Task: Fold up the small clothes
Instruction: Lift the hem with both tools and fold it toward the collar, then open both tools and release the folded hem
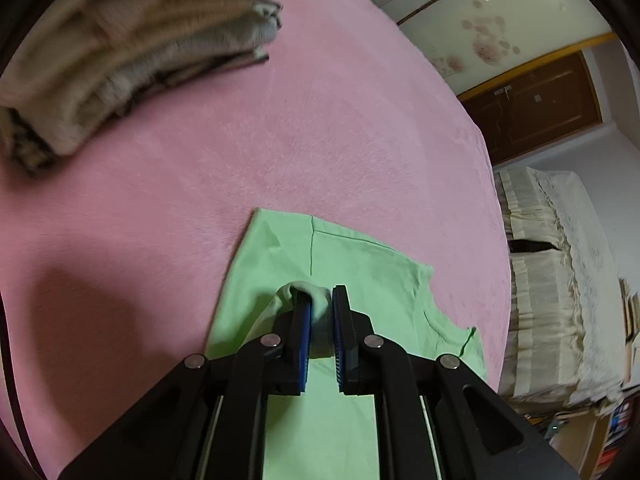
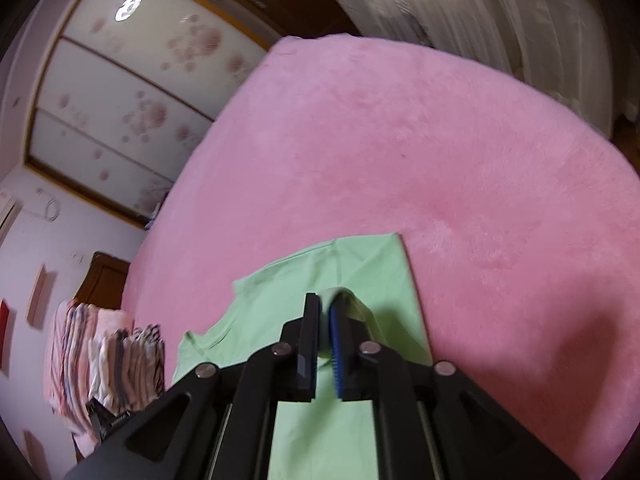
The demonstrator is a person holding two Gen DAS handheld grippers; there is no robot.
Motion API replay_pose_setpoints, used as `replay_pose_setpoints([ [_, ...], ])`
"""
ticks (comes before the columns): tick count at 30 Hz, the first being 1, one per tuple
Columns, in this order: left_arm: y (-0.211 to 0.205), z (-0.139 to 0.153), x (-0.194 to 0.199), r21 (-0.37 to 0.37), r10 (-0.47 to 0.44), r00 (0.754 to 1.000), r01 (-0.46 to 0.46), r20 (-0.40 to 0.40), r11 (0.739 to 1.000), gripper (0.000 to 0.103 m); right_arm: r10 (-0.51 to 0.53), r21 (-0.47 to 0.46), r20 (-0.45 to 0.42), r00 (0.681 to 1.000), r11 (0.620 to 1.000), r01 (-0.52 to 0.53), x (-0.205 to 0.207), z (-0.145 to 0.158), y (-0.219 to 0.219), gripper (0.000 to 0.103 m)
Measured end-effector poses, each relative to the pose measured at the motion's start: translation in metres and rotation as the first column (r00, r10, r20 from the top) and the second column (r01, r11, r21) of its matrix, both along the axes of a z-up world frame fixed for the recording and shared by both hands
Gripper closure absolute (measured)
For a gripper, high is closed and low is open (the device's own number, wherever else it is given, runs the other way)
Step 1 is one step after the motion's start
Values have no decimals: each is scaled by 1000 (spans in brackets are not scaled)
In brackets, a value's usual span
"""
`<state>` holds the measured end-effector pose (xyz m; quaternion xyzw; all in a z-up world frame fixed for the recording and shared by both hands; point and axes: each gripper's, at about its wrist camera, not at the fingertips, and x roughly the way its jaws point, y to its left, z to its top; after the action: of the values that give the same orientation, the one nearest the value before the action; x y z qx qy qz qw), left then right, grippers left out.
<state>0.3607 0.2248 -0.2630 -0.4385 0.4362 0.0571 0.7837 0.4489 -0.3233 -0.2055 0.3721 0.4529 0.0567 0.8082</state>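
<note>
- Left gripper [image 1: 322, 300]: matte black plastic body; two flat upright fingers [image 1: 301, 320] faced with ribbed blue pads on their inner sides.
- Linkage behind the fingers: four black arms fanning outward, each pinned by a round silver screw [image 1: 271, 339].
- Triangular cut-outs in the outer arms; pale rails run back beneath the inner ones.
- Right gripper [image 2: 325, 308]: same black build, blue ribbed pad [image 2: 335, 344] on one finger, four silver pivots [image 2: 370, 347], matching cut-outs.

Garment [image 1: 348, 256] lies flat on bed [image 1: 280, 140], w/ folded stack [image 1: 132, 52] beyond it to the left. Each tongs pair grips one of its edges.
</note>
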Motion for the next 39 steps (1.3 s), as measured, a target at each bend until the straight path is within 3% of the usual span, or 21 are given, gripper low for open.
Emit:
replay_pose_setpoints([
  [2, 1, -8, 8, -22, 17, 1000, -17, 1, 1000, 93, -8, 43, -36, 999, 999, 9, 9, -9, -1, 88],
  [5, 2, -18, 17, -49, 45, 999, -45, 5, 998, 90, -24, 22, -39, 999, 999, 25, 18, -12, 0, 78],
  [9, -6, -15, 27, 32, 25, 1000, -25, 1, 999, 87, -35, -1, -16, 999, 999, 35, 23, -6, 0, 76],
  [13, -12, -3, 28, 67, 40, 997, -44, 60, 997, 73, -31, -26, 26, 999, 999, 32, 24, 6, -2, 72],
  [15, -13, 1, 30, 72, 40, 997, -45, 63, 996, 72, -4, -84, 37, 999, 996, 7, 25, 14, 0, 72],
  [17, -19, 3, 32, 126, -8, 999, 2, 47, 992, 72, 46, -184, 49, 998, 982, -36, 24, 24, 6, 72],
  [19, -27, 10, 32, 202, -69, 997, 61, 33, 977, 72, 114, -314, 60, 992, 945, -89, 19, 35, 17, 72],
  [22, -42, 24, 27, 322, -193, 981, 174, 28, 931, 72, 217, -457, 66, 974, 874, -164, 5, 47, 28, 72],
  [25, -52, 39, 16, 473, -306, 952, 267, 7, 840, 72, 285, -530, 59, 957, 821, -212, -8, 52, 30, 72],
  [27, -61, 46, 8, 562, -384, 923, 333, -29, 757, 72, 336, -577, 48, 940, 778, -249, -19, 54, 32, 72],
  [33, -75, 39, -1, 660, -505, 850, 467, -150, 589, 72, 457, -672, -24, 889, 652, -353, -31, 45, 43, 72],
  [34, -81, 36, 0, 674, -529, 830, 493, -175, 550, 72, 474, -691, -38, 880, 623, -366, -33, 41, 47, 72],
  [36, -78, 31, -3, 686, -563, 801, 527, -203, 502, 71, 515, -733, -62, 855, 558, -389, -35, 35, 56, 72],
  [39, -80, 24, 5, 688, -591, 775, 554, -222, 469, 71, 561, -773, -91, 823, 481, -414, -31, 26, 64, 72],
])
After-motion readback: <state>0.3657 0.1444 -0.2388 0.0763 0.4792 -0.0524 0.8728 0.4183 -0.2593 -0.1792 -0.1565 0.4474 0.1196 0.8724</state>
